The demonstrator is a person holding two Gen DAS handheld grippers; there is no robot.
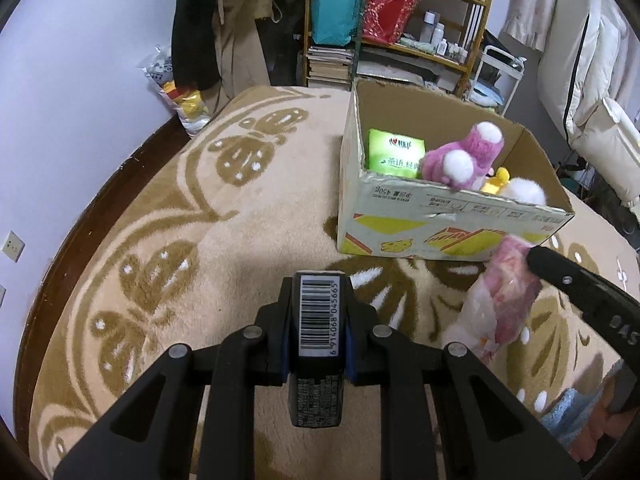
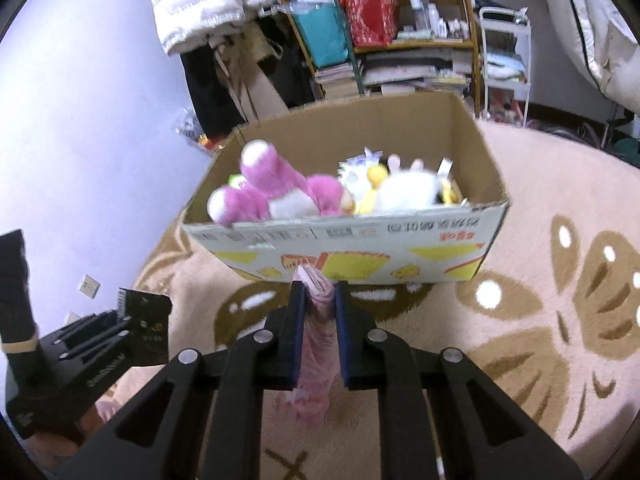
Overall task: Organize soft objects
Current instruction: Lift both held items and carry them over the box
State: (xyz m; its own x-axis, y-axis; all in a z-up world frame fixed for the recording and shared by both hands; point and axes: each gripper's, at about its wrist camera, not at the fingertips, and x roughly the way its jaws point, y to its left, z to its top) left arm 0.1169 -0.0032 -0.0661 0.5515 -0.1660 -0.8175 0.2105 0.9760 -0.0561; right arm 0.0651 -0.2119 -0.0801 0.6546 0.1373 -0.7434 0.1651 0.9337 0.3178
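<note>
In the middle of the right wrist view, the right gripper (image 2: 320, 304) is squeezed tight on a soft pink pack (image 2: 316, 360), held up over the rug (image 2: 540, 360), just in front of the cardboard box (image 2: 340, 236). In the left wrist view, low & center, the left gripper (image 1: 318, 320) is closed on a dark tube w/ a barcode (image 1: 318, 316), also up off the rug.

Step now, I think: carry both things to the box. Next move needs a lift high enough to clear the near wall of the box, then go over the open top & let go.

Box is already pretty full: a pink plush toy (image 2: 272, 192) leans on the near rim at the left, a white plush (image 2: 404, 192) & a yellow toy (image 2: 374, 184) sit mid-box, a green tissue pack (image 1: 396, 154) at the far left inside. The pink toy's feet stick up, so a low path could bump them. Best free spot looks like the right side of the box. A shelf (image 2: 400, 44) & hanging coats (image 2: 200, 4) are behind, well apart.
</note>
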